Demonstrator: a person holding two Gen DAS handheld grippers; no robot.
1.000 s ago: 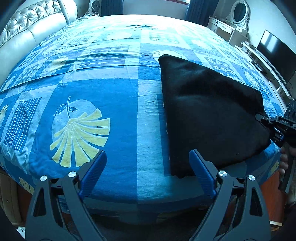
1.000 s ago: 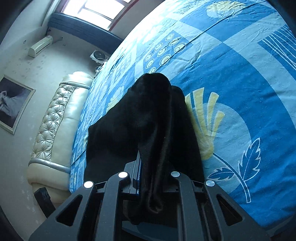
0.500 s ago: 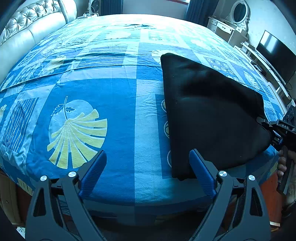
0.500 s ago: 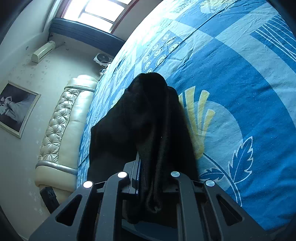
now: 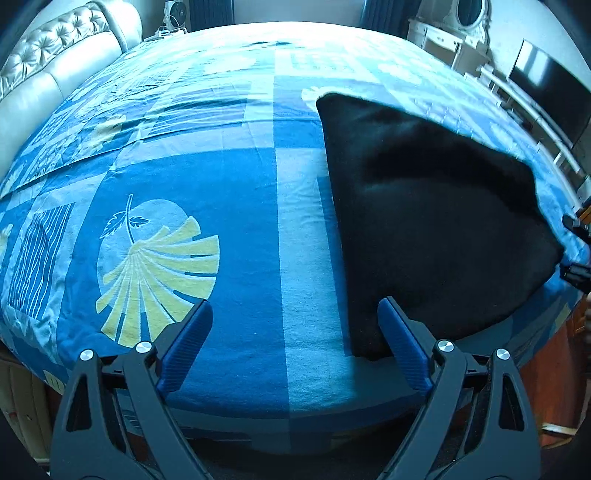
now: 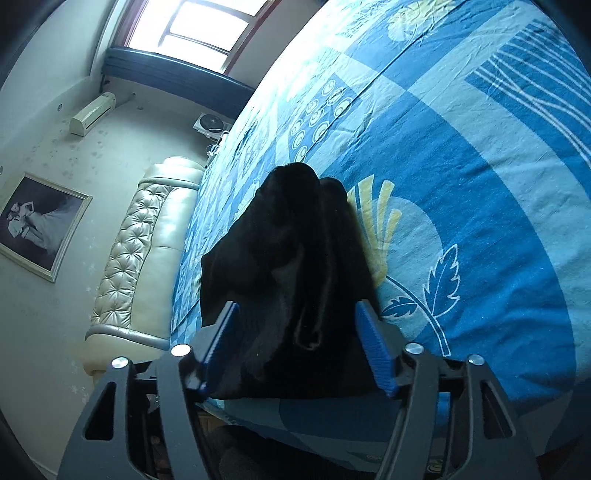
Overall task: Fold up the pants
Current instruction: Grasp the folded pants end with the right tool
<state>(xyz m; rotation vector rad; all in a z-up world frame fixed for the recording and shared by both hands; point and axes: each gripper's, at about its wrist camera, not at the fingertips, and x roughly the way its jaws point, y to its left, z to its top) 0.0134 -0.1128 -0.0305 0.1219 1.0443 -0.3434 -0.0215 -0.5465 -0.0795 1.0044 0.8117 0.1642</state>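
Black pants (image 5: 424, 221) lie folded on the right part of the blue patterned bed (image 5: 221, 166), reaching its near edge. My left gripper (image 5: 295, 306) hovers open over the bed's near edge, its right finger (image 5: 402, 350) just in front of the pants' near left corner and nothing between its fingers. In the right wrist view the pants (image 6: 295, 258) bunch up between the blue pads of my right gripper (image 6: 295, 306), whose jaws are opening; the pads stand apart from the cloth. The right gripper (image 5: 576, 251) also shows at the right edge of the left wrist view, beside the pants' corner.
A tufted cream headboard (image 5: 55, 66) runs along the bed's left side. A TV (image 5: 546, 96) and a white dresser with a round mirror (image 5: 469, 18) stand at the far right. A window (image 6: 207, 26) and a framed picture (image 6: 37, 225) are on the walls.
My right gripper's jaws have parted from the pants' edge, which now rests loose on the bed. The right gripper has drawn back toward the bed's edge. My left gripper has stayed put.
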